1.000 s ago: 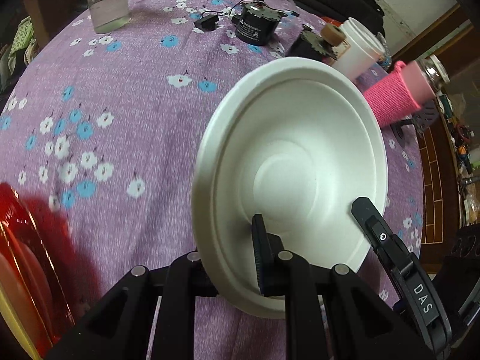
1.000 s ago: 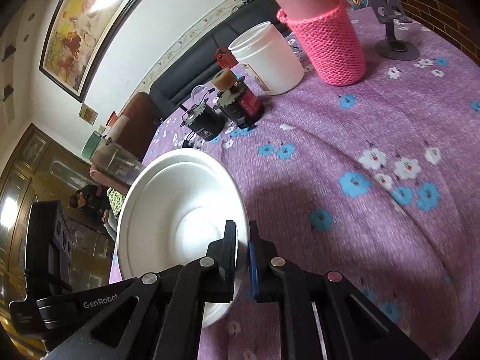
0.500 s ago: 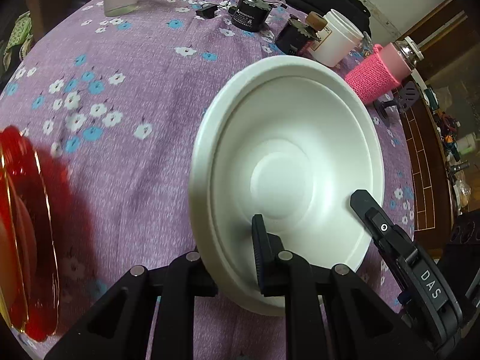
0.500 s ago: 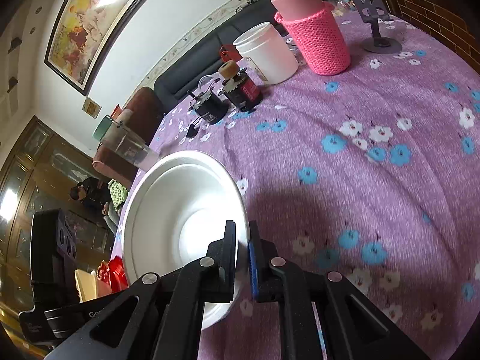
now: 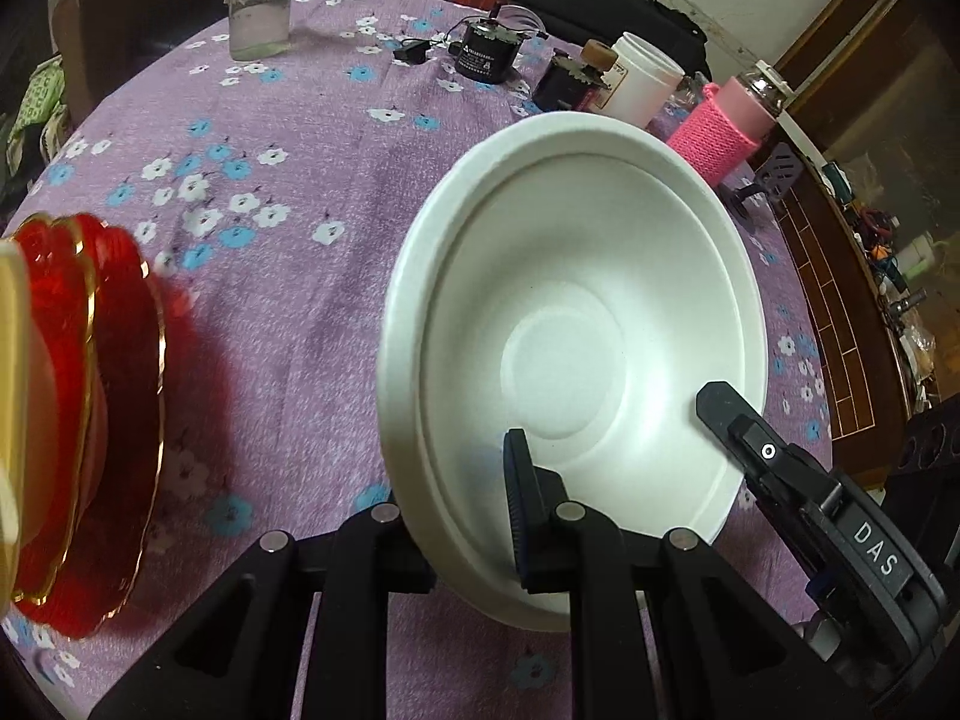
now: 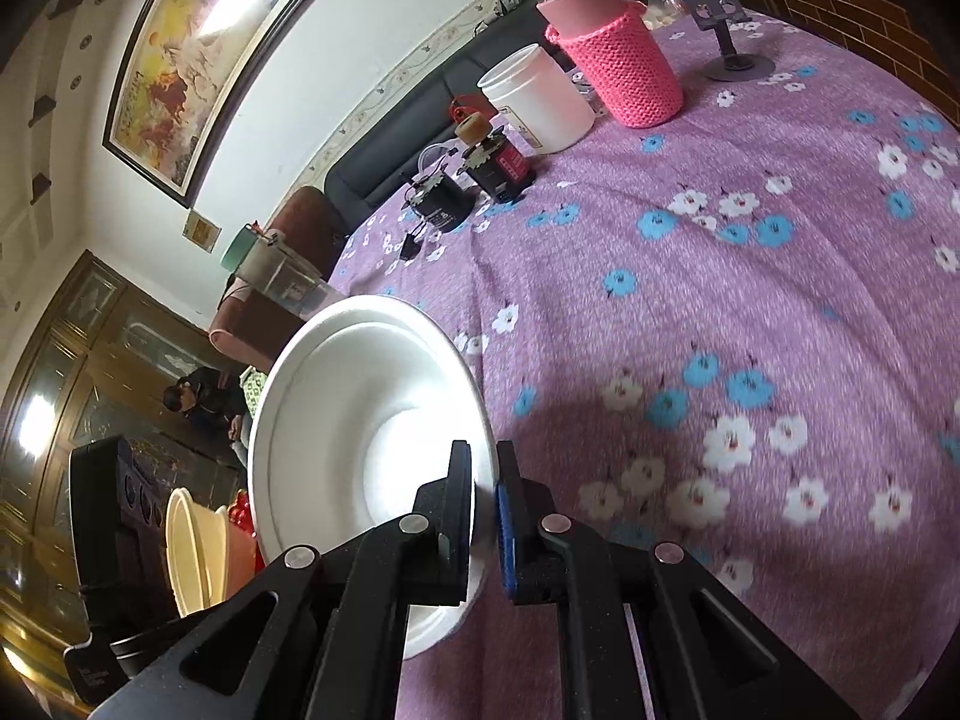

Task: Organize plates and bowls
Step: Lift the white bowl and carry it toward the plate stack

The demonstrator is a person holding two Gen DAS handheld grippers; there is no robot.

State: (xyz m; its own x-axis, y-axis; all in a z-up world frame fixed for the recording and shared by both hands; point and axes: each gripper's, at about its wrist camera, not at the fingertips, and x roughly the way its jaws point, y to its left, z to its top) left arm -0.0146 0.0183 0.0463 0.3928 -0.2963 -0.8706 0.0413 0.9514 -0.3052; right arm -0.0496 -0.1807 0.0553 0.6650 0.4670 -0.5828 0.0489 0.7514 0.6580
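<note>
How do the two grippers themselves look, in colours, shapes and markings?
Both grippers are matte black plastic. The left gripper and the right gripper each have two flat fingers on triangular cut-out frames with round silver pins. A blue pad edge shows on one finger. The right gripper, seen from the left camera, bears white letters "DAS".

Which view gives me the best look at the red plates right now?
Left wrist: the red plates lie open at frame left, gold rims visible, slightly blurred. Right wrist shows only a red sliver behind the white bowl.
</note>
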